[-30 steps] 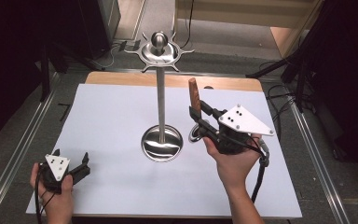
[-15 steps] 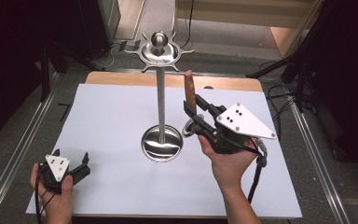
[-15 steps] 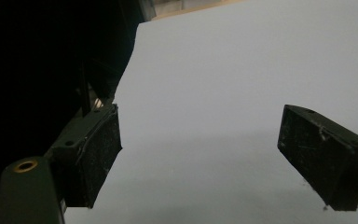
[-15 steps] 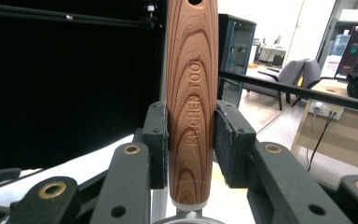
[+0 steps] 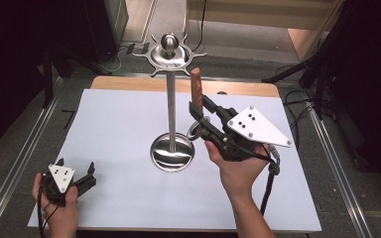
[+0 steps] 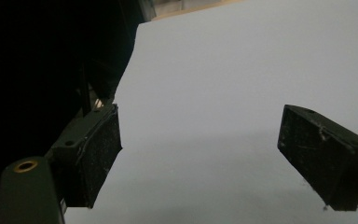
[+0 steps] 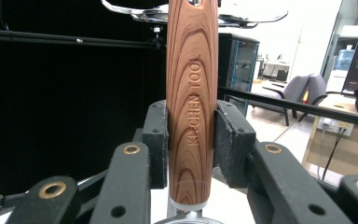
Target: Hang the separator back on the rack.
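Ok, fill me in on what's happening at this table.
A person holds tongs in each hand. The right tongs are shut on a wooden-handled kitchen tool, held upright beside the metal hanging stand, its handle top near the hooks. The left tongs rest open on the white table, holding nothing.

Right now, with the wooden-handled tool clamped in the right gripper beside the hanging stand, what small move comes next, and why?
Probably lift the right gripper a little higher toward the stand's hook ring. The wooden handle is clamped upright, and in the high view its top sits just below the hooks, so its hole likely cannot catch one yet.
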